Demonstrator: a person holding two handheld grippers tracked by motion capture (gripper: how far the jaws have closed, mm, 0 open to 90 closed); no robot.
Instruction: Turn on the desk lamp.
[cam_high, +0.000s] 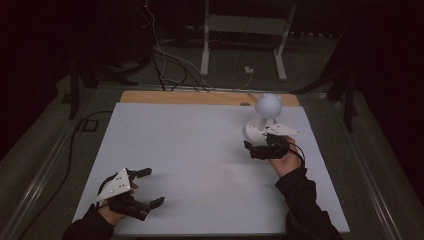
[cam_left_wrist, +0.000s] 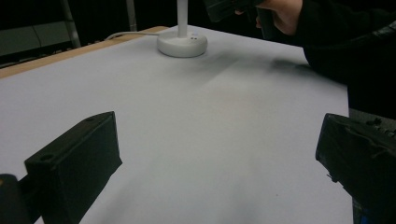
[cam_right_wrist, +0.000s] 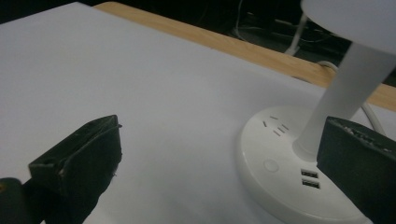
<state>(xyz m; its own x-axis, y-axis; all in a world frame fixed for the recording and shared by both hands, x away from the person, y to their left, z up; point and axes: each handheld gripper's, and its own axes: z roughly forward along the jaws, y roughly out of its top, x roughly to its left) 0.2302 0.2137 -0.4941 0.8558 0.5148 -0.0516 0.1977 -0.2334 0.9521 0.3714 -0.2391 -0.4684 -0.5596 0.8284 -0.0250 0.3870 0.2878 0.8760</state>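
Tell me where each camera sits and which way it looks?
High view: above the table, looking down; both forearms, left tool and right tool show.
Left gripper view: on the left tool, facing the desk lamp.
Right gripper view: on the right tool, beside the lamp's base.
All share the lamp.

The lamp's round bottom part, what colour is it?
White. The lamp base shows best in the right gripper view, with its sockets and button.
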